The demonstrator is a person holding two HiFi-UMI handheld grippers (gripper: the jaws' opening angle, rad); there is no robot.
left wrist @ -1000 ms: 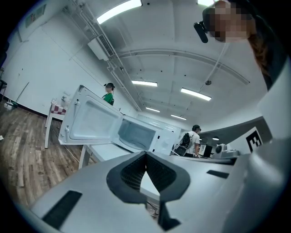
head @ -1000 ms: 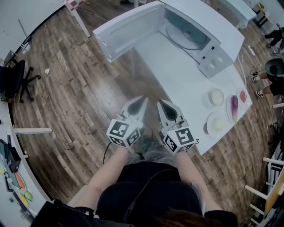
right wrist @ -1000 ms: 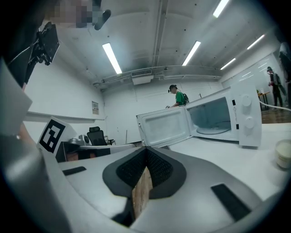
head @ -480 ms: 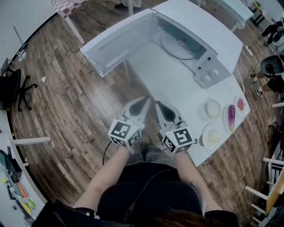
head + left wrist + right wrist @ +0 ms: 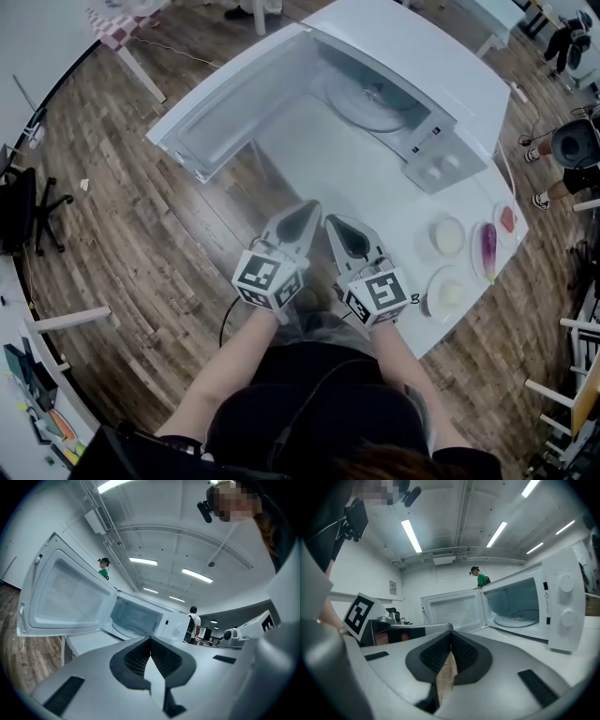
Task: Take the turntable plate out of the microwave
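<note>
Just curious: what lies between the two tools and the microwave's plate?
Only bare white tabletop, then the open microwave holding the turntable plate; head view.

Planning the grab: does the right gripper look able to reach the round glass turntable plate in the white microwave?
Likely yes: the microwave door stands wide open, with only bare tabletop between right gripper and glass turntable plate.

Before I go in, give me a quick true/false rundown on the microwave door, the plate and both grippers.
1. The microwave door stands open. True.
2. The turntable plate lies on the table. False: it lies inside the microwave.
3. The left gripper and the right gripper are both shut, with nothing between the jaws. True.
4. The left gripper is reaching inside the microwave. False: both grippers hover at the table's near edge, short of the cavity.
</note>
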